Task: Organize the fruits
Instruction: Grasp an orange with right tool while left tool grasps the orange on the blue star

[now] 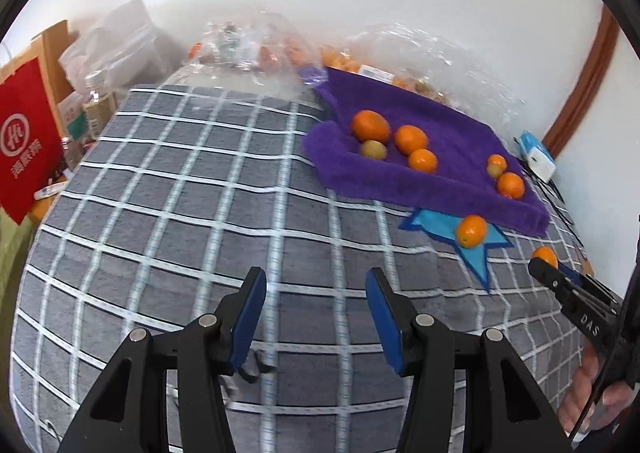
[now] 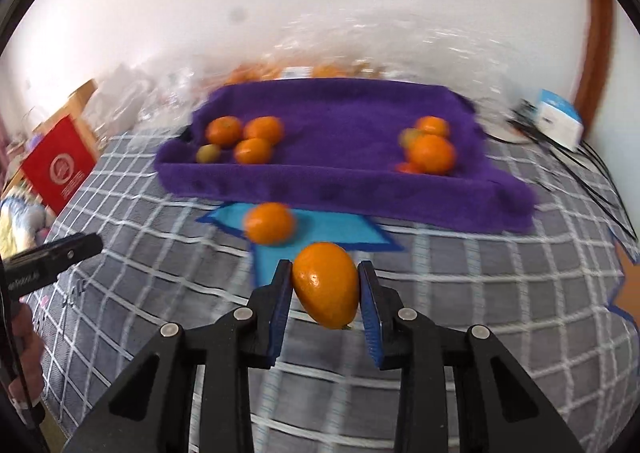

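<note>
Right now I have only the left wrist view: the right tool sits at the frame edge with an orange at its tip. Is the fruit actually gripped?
Observer: Yes. The right wrist view shows the right tool shut on the orange, with both blue pads against its sides.
Operator: Where is it aimed?
Observer: Toward the front wall of the purple tray. The loose orange on the blue patch lies just ahead, to the left.

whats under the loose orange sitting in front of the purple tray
The orange rests on a blue star-shaped paper lying on the checked cloth. The star's far part runs under the purple tray, so that part is hidden.
</note>
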{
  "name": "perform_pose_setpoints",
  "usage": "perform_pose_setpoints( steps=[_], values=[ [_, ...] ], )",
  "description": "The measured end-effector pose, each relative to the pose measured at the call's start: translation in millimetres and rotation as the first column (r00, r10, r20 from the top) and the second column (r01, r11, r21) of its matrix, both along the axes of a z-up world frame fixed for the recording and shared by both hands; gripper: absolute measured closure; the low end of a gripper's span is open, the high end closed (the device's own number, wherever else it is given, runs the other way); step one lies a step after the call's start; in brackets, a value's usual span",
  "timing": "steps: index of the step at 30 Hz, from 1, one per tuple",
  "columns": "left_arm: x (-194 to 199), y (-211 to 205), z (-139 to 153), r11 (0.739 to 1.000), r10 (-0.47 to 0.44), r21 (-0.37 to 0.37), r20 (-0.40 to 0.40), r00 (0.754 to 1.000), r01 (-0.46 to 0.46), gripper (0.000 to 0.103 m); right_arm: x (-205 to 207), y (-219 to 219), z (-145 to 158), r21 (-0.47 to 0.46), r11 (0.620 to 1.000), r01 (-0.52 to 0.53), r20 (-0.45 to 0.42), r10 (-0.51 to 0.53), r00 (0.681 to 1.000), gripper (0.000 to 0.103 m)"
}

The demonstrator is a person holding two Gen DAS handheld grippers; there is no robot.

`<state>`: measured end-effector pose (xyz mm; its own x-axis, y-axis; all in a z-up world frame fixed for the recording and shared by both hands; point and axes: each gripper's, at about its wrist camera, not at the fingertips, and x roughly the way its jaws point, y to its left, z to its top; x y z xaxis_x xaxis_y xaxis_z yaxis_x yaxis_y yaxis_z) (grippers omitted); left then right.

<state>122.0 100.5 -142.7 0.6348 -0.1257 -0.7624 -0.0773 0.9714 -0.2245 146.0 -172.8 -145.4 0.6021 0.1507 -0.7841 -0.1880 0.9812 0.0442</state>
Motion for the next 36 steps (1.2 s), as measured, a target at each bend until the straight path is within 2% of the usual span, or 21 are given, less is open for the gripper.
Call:
perform_pose_setpoints(
  steps=[7, 16, 27, 31, 36],
  values=[
    [4.2, -40.2, 7.6, 0.995, -0.09, 0.051, 0.034, 0.995, 0.089, 0.054, -4.6, -44.5, -1.1, 0.001, 0.996, 0.092, -0.02, -0.092, 0.996, 0.07],
    [5.8, -77.3, 5.0, 0.977, -0.17, 0.132, -0.005, 0.986, 0.169, 0.054, -1.9, -62.8, -29.6, 0.026, 0.994, 0.11, -0.088, -0.107, 0.99, 0.07],
    [29.3, -103.6, -4.3, 0.972, -0.223, 0.06, -0.039, 0.974, 0.225, 0.053, -2.0, -76.6, -19.9, 0.048, 0.992, 0.118, -0.045, -0.116, 0.992, 0.071],
    [41.7, -115.6, -7.7, 0.971, -0.23, 0.059, -0.037, 0.973, 0.232, 0.053, 2.7, -79.8, -25.9, 0.017, 0.991, 0.132, -0.05, -0.131, 0.99, 0.071],
    [57.9, -126.7, -12.2, 0.972, -0.235, 0.026, -0.027, 0.972, 0.235, 0.053, 1.7, -87.0, -30.8, 0.04, 0.989, 0.141, -0.061, -0.138, 0.989, 0.071]
  ],
)
